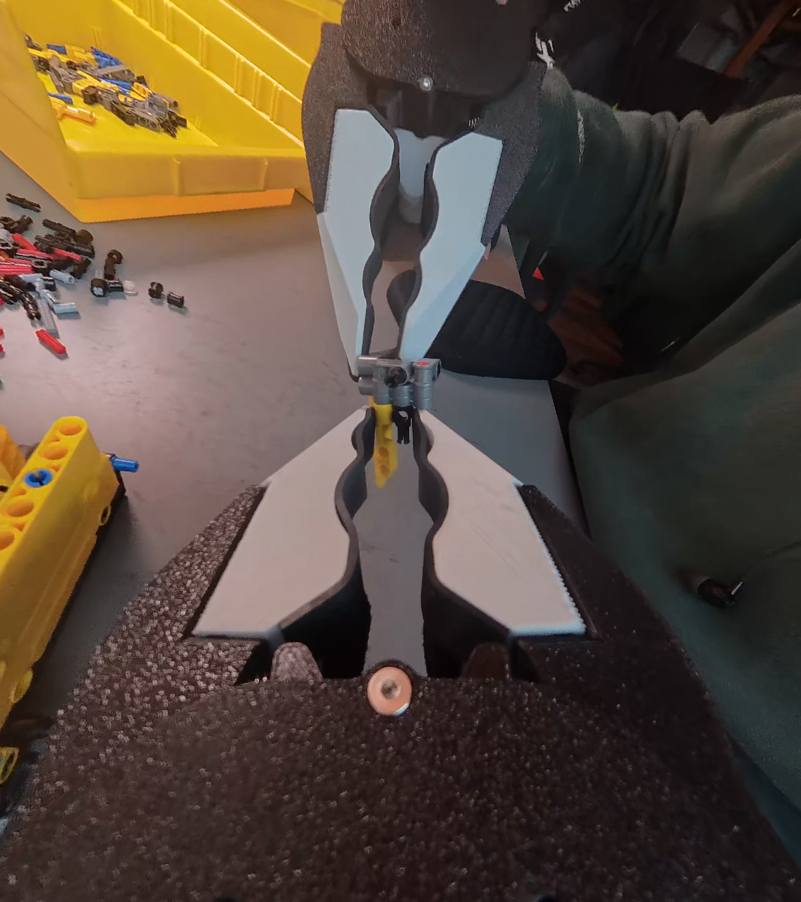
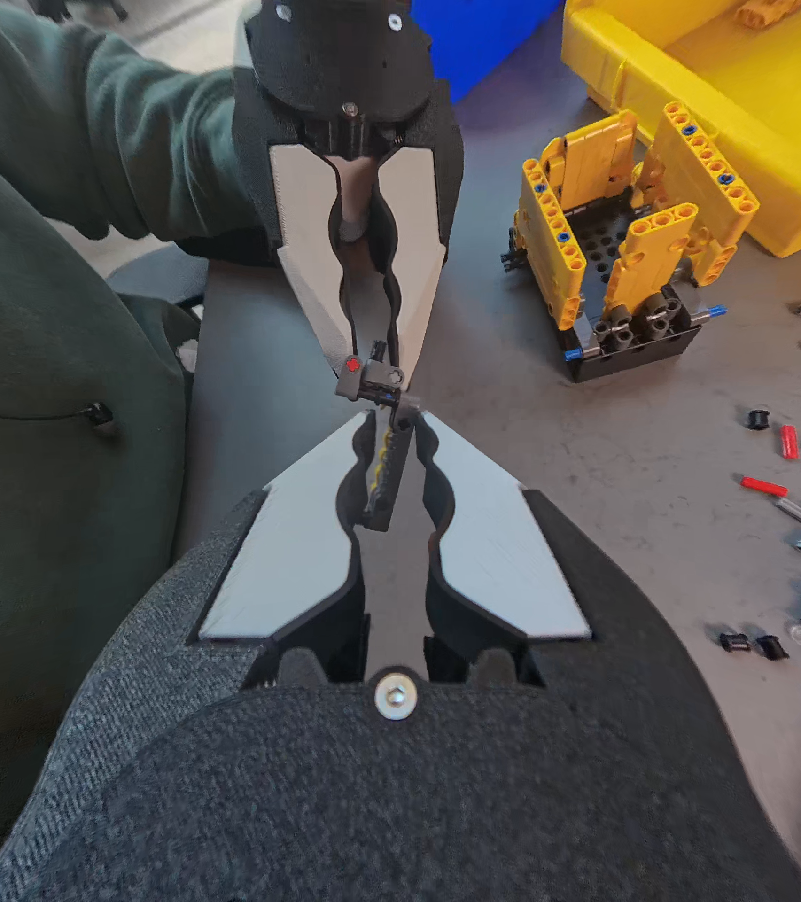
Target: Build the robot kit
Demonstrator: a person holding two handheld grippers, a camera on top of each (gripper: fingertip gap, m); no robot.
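Grippers tip to tip: left gripper (image 1: 391,415), right gripper (image 2: 393,415) both clenched on small grey-and-yellow plastic brick assembly (image 1: 396,385), near yellow brick-built frame (image 2: 632,234).

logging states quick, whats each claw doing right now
left claw: shut on the yellow end of the small brick assembly.
right claw: shut on the black beam end of the same assembly.

Glossy plastic bricks (image 2: 632,234) (matt table (image 2: 535,463))
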